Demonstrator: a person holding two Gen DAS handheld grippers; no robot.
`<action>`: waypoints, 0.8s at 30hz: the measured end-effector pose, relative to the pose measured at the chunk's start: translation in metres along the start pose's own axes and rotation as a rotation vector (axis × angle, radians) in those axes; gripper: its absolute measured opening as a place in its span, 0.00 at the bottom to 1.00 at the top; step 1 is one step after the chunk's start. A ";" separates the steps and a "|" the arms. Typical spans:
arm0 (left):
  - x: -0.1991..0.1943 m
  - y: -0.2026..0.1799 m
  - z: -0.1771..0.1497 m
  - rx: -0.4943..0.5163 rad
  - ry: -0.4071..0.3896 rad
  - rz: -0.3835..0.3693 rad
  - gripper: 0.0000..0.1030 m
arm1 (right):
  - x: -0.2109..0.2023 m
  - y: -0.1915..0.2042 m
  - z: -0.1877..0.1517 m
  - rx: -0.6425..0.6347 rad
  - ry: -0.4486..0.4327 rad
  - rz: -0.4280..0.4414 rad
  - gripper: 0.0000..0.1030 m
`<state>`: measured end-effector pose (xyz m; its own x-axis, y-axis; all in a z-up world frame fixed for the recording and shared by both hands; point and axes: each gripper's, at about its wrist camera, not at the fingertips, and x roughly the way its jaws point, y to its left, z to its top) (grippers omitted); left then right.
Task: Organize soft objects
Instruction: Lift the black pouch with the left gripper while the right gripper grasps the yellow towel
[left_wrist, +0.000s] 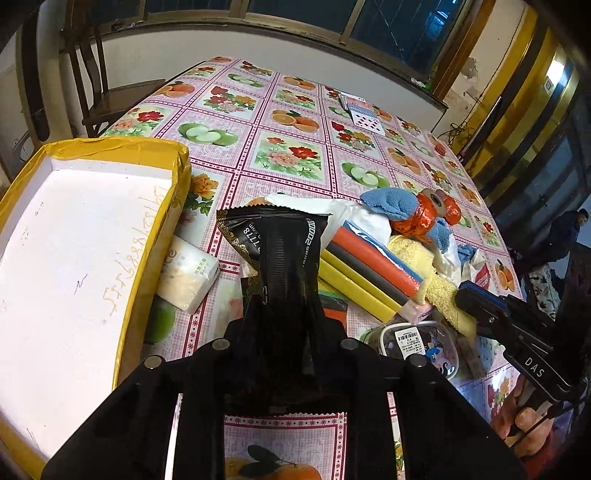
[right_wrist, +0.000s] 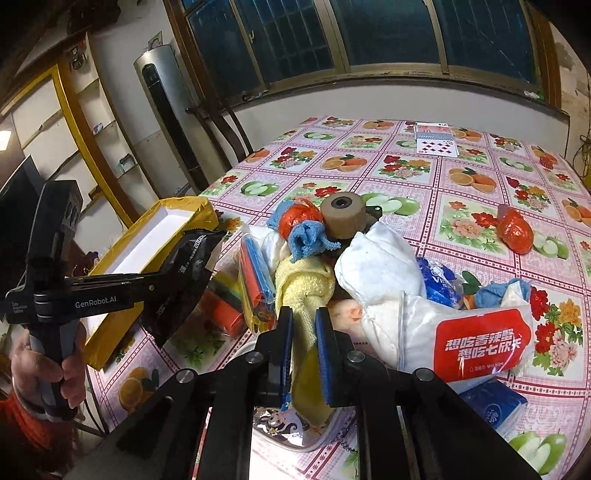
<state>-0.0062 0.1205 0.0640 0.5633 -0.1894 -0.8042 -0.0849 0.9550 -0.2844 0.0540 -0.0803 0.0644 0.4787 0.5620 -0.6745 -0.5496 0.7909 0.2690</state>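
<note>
While the left claw (left_wrist: 284, 354) is clenched on the lower end of a black foil packet (left_wrist: 275, 258), that packet hangs in the air above the counter (left_wrist: 295, 122), just beside the yellow-taped box (left_wrist: 88, 236) with its white foam floor. The grip sits low on the packet, so the long free end could droop or swing; if it catches the box's near wall (right_wrist: 147, 258) on the way over, it may fold and slip out, or nudge the box toward the counter's edge. The tissue pack (left_wrist: 188, 277) lying against the box wall could also be dragged along.

The right claw (right_wrist: 304, 354) is closed on the yellow towel (right_wrist: 301, 291), which reaches back into the heap, and that is where I judge the larger risk. The towel lies under or against a white cloth (right_wrist: 376, 266), a blue rag (right_wrist: 306, 236), an orange-wrapped ball (right_wrist: 297, 221) and a tan roll (right_wrist: 341, 218). Pulling it free could topple the roll or send the ball rolling across the counter. The bundle of coloured foam sticks (right_wrist: 253, 280) leans just beside the towel and may tip. A clear lidded container (left_wrist: 417, 343) sits below the right claw and could be knocked. The red tissue packet (right_wrist: 480, 343) rests on the pile's near slope and looks likely to slide.
</note>
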 end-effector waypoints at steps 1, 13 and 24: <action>-0.003 0.001 -0.001 -0.001 -0.002 -0.005 0.20 | -0.001 0.001 0.000 -0.006 0.004 0.002 0.13; -0.035 0.008 -0.009 0.014 -0.050 -0.009 0.20 | 0.044 0.019 0.010 -0.167 0.108 -0.098 0.31; -0.054 0.017 -0.007 0.007 -0.078 -0.036 0.20 | 0.013 0.007 0.004 -0.051 0.085 0.022 0.09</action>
<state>-0.0438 0.1454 0.0988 0.6282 -0.2055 -0.7504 -0.0579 0.9495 -0.3085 0.0589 -0.0667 0.0602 0.4074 0.5551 -0.7252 -0.5949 0.7638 0.2504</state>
